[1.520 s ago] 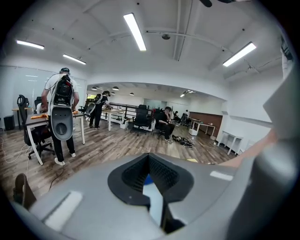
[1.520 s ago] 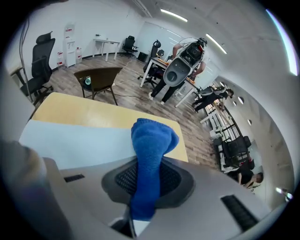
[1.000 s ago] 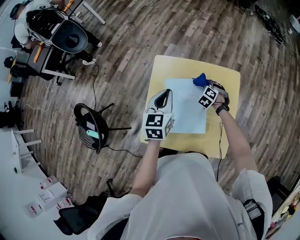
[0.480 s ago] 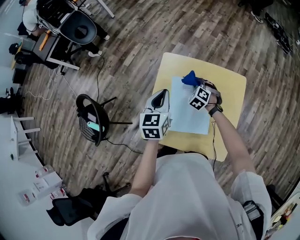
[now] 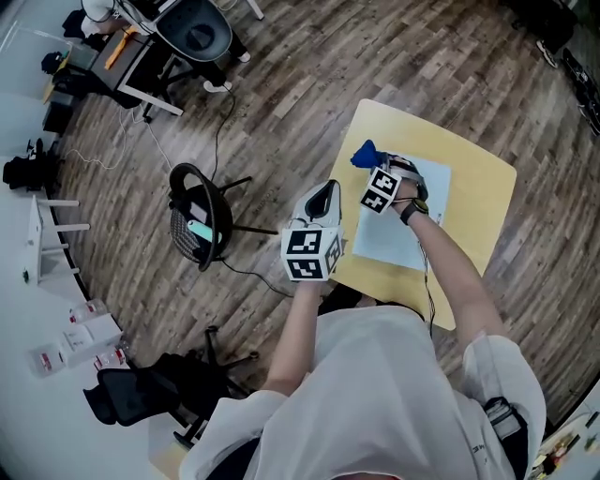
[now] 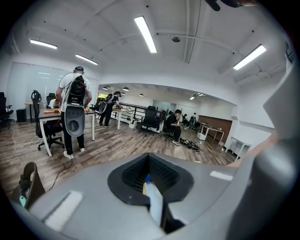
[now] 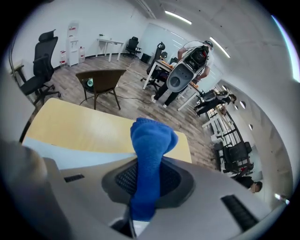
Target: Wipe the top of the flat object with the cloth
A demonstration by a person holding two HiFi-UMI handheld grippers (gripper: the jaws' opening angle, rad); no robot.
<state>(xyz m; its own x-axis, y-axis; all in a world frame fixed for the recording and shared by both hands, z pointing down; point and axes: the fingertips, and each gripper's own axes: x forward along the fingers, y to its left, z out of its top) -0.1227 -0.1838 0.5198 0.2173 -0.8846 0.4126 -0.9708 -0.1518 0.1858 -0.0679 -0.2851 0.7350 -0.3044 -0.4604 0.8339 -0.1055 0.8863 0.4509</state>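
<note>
A pale blue flat sheet point(image 5: 417, 220) lies on the yellow table point(image 5: 483, 202). My right gripper point(image 5: 368, 165) is shut on a blue cloth point(image 5: 363, 153) at the sheet's far left corner. In the right gripper view the cloth point(image 7: 151, 145) sticks up out of the jaws, above the sheet point(image 7: 70, 157) and the table point(image 7: 84, 129). My left gripper point(image 5: 323, 194) hangs at the table's left edge, beside the sheet. Its jaws look shut with nothing in them, and it point(image 6: 151, 183) points out into the room.
A black chair point(image 5: 199, 230) with a small teal item on it stands on the wood floor left of the table, with cables running past it. An office chair point(image 5: 199, 23) and desks are far left. People point(image 6: 75, 110) stand at desks across the room.
My right gripper has carried the cloth leftward along the sheet's far edge to its left corner. The left gripper has stayed by the table's left edge.
</note>
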